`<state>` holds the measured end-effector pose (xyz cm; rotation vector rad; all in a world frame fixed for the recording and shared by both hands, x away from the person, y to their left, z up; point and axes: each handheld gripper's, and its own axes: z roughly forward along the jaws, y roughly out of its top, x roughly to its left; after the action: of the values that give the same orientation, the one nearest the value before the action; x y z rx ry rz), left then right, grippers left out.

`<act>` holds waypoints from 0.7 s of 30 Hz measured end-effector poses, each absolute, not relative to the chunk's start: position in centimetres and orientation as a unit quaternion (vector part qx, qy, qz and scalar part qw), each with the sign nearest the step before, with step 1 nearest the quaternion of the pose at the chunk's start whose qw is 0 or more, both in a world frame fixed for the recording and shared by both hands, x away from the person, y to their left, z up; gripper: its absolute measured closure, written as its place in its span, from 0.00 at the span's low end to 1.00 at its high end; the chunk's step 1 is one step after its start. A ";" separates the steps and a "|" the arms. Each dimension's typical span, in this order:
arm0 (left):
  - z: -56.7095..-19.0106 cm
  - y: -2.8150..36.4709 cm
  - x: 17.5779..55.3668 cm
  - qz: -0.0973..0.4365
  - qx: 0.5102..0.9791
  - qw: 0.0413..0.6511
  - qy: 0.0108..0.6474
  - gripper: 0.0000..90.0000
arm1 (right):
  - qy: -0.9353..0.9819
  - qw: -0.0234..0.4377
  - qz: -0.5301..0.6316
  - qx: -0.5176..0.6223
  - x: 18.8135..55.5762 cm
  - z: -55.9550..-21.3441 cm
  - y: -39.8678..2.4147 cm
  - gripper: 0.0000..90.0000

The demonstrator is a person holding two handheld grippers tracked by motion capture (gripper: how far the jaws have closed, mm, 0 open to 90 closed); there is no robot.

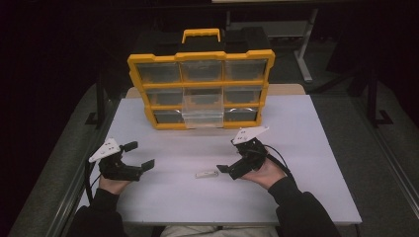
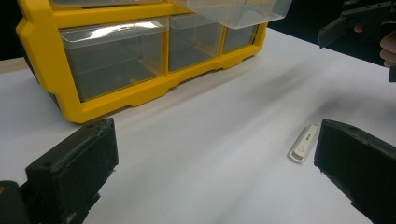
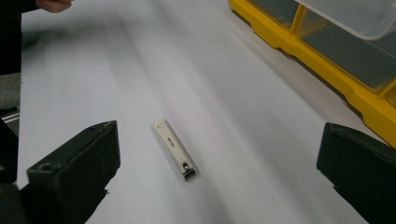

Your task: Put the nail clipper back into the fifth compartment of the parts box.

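Note:
A small white nail clipper (image 1: pixel 206 174) lies flat on the white table (image 1: pixel 306 148) between my two grippers. My left gripper (image 1: pixel 140 155) stands open to its left, holding nothing; in the left gripper view the clipper (image 2: pixel 303 143) lies just inside the right jaw, ahead of the open left gripper (image 2: pixel 215 172). The right gripper (image 1: pixel 228 156) is open just right of the clipper. In the right gripper view the clipper (image 3: pixel 175 149) lies on the table between the wide-apart jaws of that gripper (image 3: pixel 217 172), untouched.
A yellow organizer (image 1: pixel 200 89) with clear drawers stands upright at the table's far side. Its middle drawer (image 1: pixel 202 114) in the lower rows is pulled out toward me and looks empty. The table's front edge is near the person's sleeves.

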<state>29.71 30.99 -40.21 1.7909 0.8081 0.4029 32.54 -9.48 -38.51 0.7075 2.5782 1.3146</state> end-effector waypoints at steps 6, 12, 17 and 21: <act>-40.2 30.9 29.7 0.168 0.753 0.538 0.341 0.00 | 0.871 0.072 0.430 0.227 32.8 -38.5 -8.6 0.00; -40.2 30.9 29.7 0.170 0.753 0.537 0.339 0.00 | 0.881 0.065 0.414 0.220 33.1 -38.7 -7.7 0.00; -40.2 30.9 29.7 0.170 0.754 0.537 0.338 0.00 | 0.889 0.065 0.403 0.209 33.4 -38.9 -6.9 0.00; -40.2 30.9 29.7 0.170 0.754 0.537 0.338 0.00 | 0.895 0.060 0.392 0.206 33.6 -39.1 -6.2 0.00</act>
<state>29.67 30.91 -40.22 1.7936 0.8040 0.4053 33.63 -6.19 -39.11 0.6244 2.7076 1.1852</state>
